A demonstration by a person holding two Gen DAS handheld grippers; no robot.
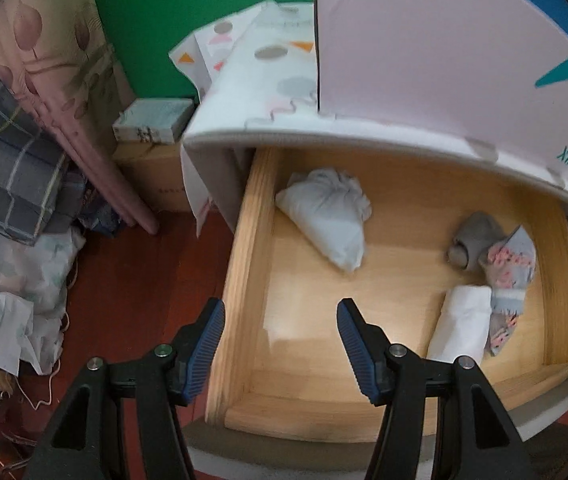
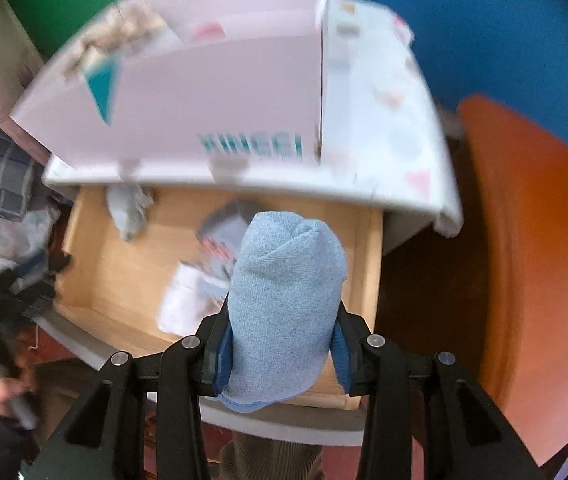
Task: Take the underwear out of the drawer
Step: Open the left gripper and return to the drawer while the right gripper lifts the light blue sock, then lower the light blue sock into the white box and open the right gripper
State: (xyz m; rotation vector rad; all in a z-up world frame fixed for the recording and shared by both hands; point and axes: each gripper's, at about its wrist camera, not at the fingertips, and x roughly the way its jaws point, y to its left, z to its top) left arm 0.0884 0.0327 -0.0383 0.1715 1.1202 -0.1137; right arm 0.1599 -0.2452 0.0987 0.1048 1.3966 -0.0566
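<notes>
Left wrist view looks steeply down into the open drawer [image 1: 383, 280], close. Right wrist view looks down likewise, from further right. Both share the drawer interior.

- drawer [image 1: 244, 264]: pale wood, smooth, with a soft sheen on its floor.
- white bundle [image 1: 325, 220], at the drawer's back left: soft matt cloth, crumpled at the knot.
- grey roll [image 1: 471, 240], at the drawer's right side: matt knit cloth.
- blue roll [image 2: 284, 300]: terry-like cloth, nubbly and matt, stitched hem.
- right gripper [image 2: 282, 354]: matt black plastic arms, ribbed blue pads, bright metal pins.
- left gripper [image 1: 280, 350]: same finish.
- box [image 1: 443, 60], above the drawer: smooth pale pink card, faintly satin.
</notes>
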